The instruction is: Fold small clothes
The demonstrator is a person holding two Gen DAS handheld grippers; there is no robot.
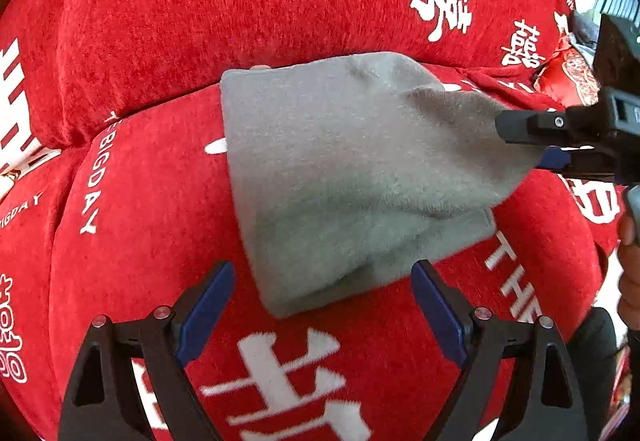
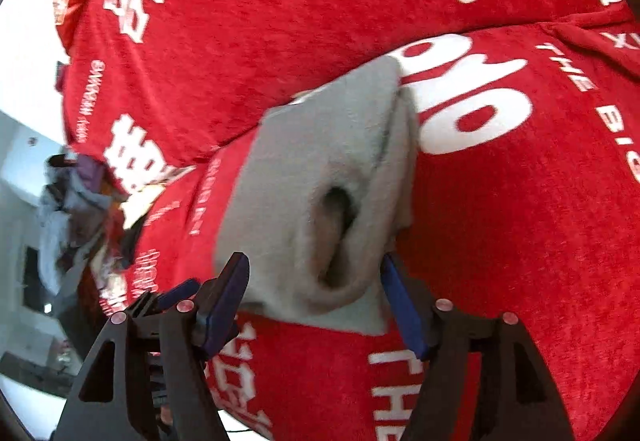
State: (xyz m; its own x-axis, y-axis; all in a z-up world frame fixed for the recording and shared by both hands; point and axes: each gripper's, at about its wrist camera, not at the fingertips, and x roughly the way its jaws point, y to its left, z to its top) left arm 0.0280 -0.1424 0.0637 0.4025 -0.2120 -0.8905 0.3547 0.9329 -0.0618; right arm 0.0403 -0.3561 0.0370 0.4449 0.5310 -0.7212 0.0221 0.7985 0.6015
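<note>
A small grey fleece garment (image 1: 352, 177) lies partly folded on a red sofa seat. My left gripper (image 1: 324, 305) is open and empty, its blue pads just short of the garment's near edge. My right gripper (image 1: 532, 145) comes in from the right, its fingers around the garment's right corner, which is raised off the seat. In the right wrist view the grey cloth (image 2: 332, 201) bunches between the open fingers of my right gripper (image 2: 316, 297), with a dark fold opening in the middle. The pads stand apart and do not pinch the cloth.
The sofa (image 1: 160, 21) wears a red cover with white characters and "THE BIGDAY" lettering; its backrest rises behind the garment. A pile of other clothes (image 2: 76, 209) sits off the sofa's end. A red patterned cushion (image 1: 576, 77) lies at far right.
</note>
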